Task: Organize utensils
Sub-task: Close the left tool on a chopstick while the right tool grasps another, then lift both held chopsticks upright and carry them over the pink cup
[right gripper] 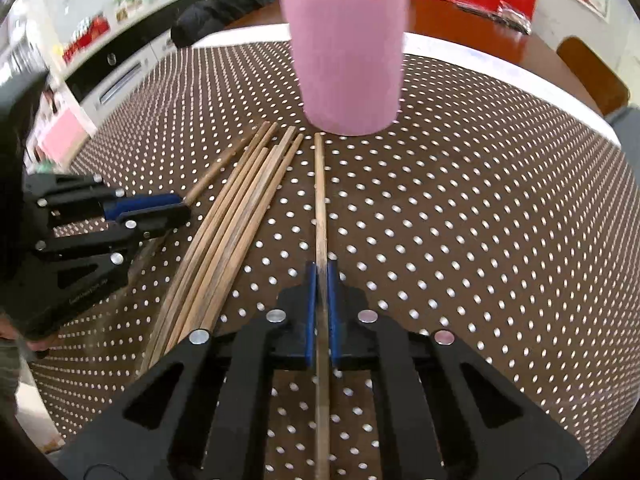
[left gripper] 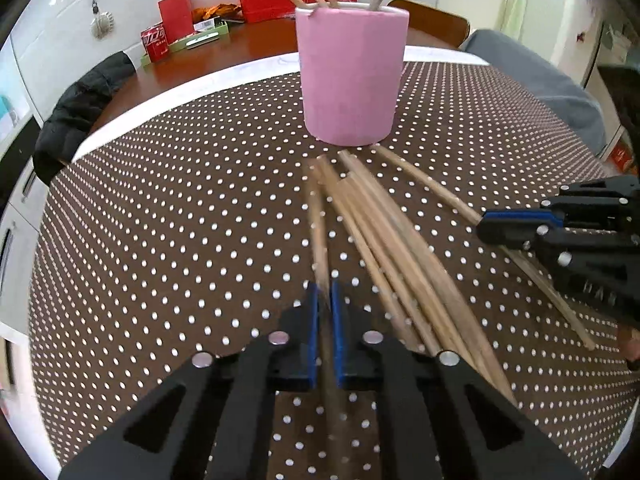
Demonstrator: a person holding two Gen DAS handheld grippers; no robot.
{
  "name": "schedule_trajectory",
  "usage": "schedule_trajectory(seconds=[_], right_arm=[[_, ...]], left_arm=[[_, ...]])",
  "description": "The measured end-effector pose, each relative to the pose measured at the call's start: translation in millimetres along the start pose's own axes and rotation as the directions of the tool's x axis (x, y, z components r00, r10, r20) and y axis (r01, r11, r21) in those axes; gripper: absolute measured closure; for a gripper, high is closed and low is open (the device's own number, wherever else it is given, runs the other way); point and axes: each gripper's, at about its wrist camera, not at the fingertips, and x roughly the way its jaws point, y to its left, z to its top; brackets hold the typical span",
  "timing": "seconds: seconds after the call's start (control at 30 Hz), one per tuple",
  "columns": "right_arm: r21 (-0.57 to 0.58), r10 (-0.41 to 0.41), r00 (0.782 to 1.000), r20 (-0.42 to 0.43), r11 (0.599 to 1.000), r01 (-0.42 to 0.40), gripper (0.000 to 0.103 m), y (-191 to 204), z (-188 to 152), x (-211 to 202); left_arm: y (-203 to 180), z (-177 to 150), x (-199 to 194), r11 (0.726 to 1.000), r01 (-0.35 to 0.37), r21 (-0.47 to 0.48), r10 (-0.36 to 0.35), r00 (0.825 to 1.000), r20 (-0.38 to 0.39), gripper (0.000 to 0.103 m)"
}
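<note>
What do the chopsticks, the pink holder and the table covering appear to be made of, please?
The chopsticks look like unvarnished bamboo or wood: tan, matte, with faint lengthwise grain. The pink holder has a soft, matte, slightly fuzzy-looking outside, perhaps a foam or felt sleeve, with a white rim showing at the top; the material inside cannot be told. The table covering seems to be printed fabric, brown with white dots, without gloss.
</note>
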Motion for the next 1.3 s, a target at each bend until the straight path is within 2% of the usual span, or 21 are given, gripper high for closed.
schedule_trajectory(seconds=[0.07,0.23,0.37,0.43,0.63,0.73,0.83,1.07,1.2,1.3], right_arm=[[0.02,0.026,0.999,0.018,0.999,-0.027,0.097,-5,-5,-4],[0.052,0.082,0.992,0.091,0.995,-0.087,0.097,-9,-11,-21],[0.038,0.122,0.977,0.173,0.991,-0.13,0.097,-3,-9,-39],[0.027,0.135,0.966,0.221,0.989,-0.145,0.097,2,-7,-49],[0.018,0.186,0.925,0.33,0.979,-0.204,0.098,1,3,-68],[0.014,0.197,0.918,0.343,0.977,-0.215,0.097,-1,8,-70],[0.007,0.202,0.918,0.34,0.976,-0.217,0.097,3,7,-69],[-0.003,0.218,0.915,0.339,0.973,-0.231,0.097,8,5,-69],[0.0,0.226,0.891,0.393,0.969,-0.246,0.097,5,5,-79],[-0.003,0.236,0.868,0.436,0.965,-0.26,0.098,6,6,-86]], left_arm=[[9,-7,-4,0.999,0.029,-0.045,-0.028,0.999,0.018,0.097],[24,-20,-26,0.991,0.04,-0.13,-0.027,0.994,0.105,0.097],[32,-22,-51,0.983,0.053,-0.175,-0.017,0.979,0.204,0.097],[34,-18,-62,0.979,0.069,-0.189,-0.02,0.968,0.251,0.097],[25,-6,-97,0.974,0.128,-0.187,-0.04,0.908,0.416,0.097],[18,6,-104,0.975,0.141,-0.17,-0.049,0.888,0.457,0.097],[16,18,-102,0.974,0.159,-0.162,-0.065,0.88,0.47,0.097],[7,14,-93,0.969,0.183,-0.165,-0.088,0.881,0.464,0.097],[13,9,-102,0.962,0.206,-0.177,-0.088,0.851,0.517,0.097],[14,15,-115,0.962,0.218,-0.163,-0.086,0.811,0.579,0.097]])
